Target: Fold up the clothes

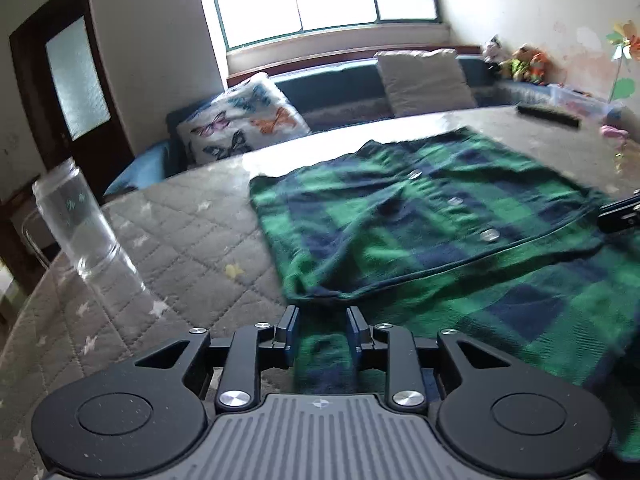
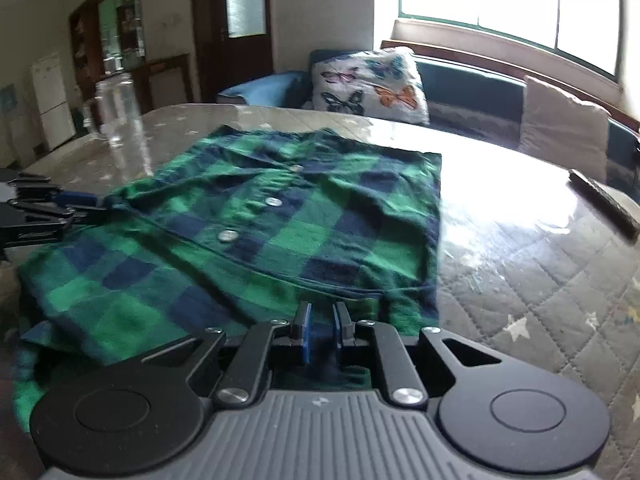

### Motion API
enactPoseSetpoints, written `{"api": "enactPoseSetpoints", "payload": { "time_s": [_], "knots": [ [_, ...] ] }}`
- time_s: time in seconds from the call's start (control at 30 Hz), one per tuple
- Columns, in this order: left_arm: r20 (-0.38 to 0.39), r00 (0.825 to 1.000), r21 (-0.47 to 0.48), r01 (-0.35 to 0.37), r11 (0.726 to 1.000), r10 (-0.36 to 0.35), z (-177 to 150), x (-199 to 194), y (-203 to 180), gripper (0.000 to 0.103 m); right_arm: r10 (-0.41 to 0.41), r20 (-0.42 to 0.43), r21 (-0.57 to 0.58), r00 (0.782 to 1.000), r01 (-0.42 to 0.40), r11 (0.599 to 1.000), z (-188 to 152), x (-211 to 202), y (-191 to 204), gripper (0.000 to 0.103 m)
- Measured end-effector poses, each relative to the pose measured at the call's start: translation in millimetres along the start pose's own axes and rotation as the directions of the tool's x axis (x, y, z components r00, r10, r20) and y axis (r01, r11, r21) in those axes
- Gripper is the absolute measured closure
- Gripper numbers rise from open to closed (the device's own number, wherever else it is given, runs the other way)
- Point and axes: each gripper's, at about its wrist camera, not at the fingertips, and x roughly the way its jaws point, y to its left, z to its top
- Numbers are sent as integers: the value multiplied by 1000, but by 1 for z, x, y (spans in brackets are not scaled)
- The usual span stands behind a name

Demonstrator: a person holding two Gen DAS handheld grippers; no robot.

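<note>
The left claw (image 1: 322, 334) is standing part open, its pads straddling the shirt (image 1: 432, 232) near the lower middle of the frame, gripping nothing that shows; the right claw (image 2: 322, 326) is gaping narrowly over the near hem, likewise with no cloth clearly pinched. The shirt is lying across the table (image 2: 540, 240), one buttoned layer already turned over the lower one. Seemingly a fold is under way; next calls for pinching both near corners evenly. A glass (image 1: 76, 220) is standing left; the right side is lying open.
</note>
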Motion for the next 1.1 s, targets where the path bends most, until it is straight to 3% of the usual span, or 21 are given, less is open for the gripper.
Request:
{"api": "enactPoseSetpoints", "payload": {
  "time_s": [0.1, 0.17, 0.23, 0.43, 0.6, 0.93, 1.1],
  "knots": [
    [37, 998, 19, 52, 998, -53, -1, -19, -16, 70, 53, 13, -34, 998, -53, 998, 0, -11, 17, 80],
    [49, 995, 40, 88, 995, -90, -3, -28, -28, 69, 111, 23, -69, 994, -109, 992, 0, -16, 33, 78],
    [50, 993, 68, 104, 992, -107, -9, -31, -39, 67, 164, 27, -108, 986, -160, 981, 0, -16, 51, 68],
    [16, 995, 56, 97, 994, -98, -33, -33, -43, 66, 214, -2, -160, 977, -212, 964, -12, -4, 80, 67],
    [30, 996, 14, 78, 997, -78, -54, -50, -25, 61, 214, -11, -127, 977, -214, 969, -25, -14, 69, 60],
    [5, 1000, -86, 22, 996, -21, -73, -66, 11, 51, 195, -42, -42, 980, -197, 980, -44, -38, 32, 58],
    [32, 999, -69, -3, 998, 5, -69, -78, 12, 51, 196, -8, 21, 980, -196, 980, -37, -49, 14, 57]
  ]
}}
